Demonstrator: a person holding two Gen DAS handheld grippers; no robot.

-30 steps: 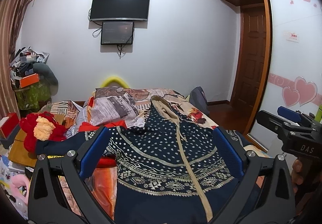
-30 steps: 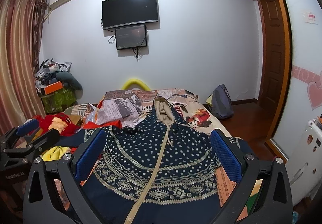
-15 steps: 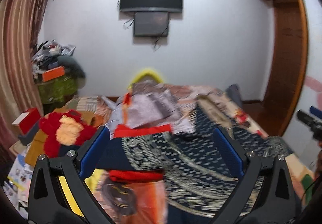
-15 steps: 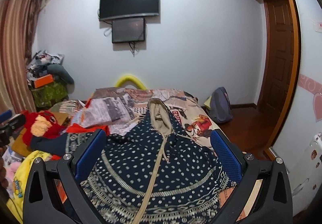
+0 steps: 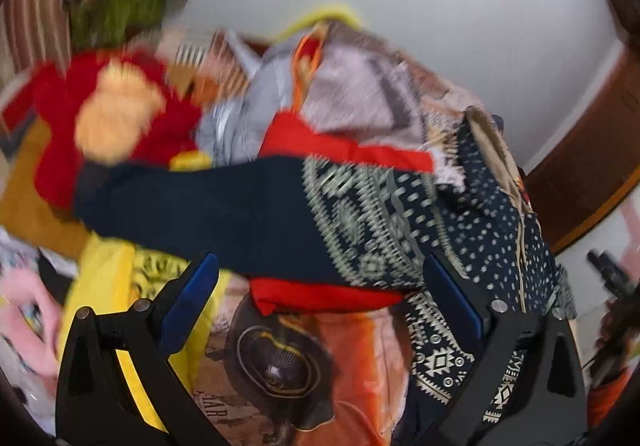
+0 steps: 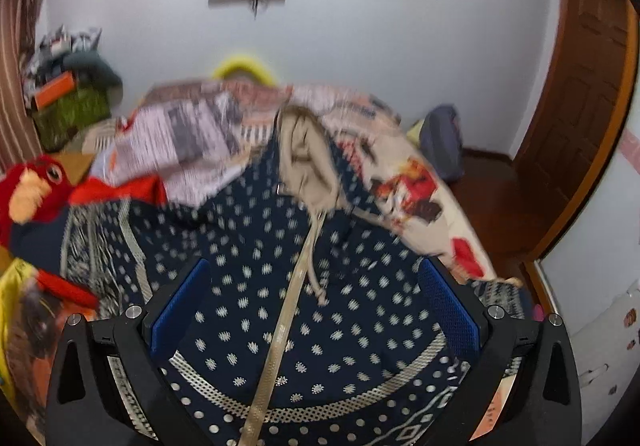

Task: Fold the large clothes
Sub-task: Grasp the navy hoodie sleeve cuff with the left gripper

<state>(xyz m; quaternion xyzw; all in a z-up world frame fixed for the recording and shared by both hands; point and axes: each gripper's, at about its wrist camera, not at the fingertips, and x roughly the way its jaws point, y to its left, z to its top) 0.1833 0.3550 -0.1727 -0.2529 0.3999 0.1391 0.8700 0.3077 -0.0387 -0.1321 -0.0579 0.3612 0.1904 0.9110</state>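
Note:
A navy hoodie (image 6: 320,306) with white dots, patterned bands, a beige zip strip and a beige-lined hood (image 6: 306,157) lies spread flat on the bed. Its plain navy left sleeve (image 5: 192,213) stretches out towards the bed's left side. My left gripper (image 5: 320,286) is open and hovers just short of that sleeve, nothing between its blue pads. My right gripper (image 6: 316,294) is open above the hoodie's chest, with the zip strip running between the fingers. The right gripper (image 5: 612,278) shows dimly at the right edge of the left wrist view.
A red plush bird (image 6: 28,197) and a red cloth (image 5: 344,149) sit left of the hoodie. Yellow fabric (image 5: 104,286) lies below the sleeve. A printed quilt (image 6: 192,137) is heaped behind the hood. A wardrobe and door (image 6: 580,93) stand to the right.
My left gripper has swung left and down from the hoodie's chest to its left sleeve, the view tilting. My right gripper has moved forward and lower over the chest.

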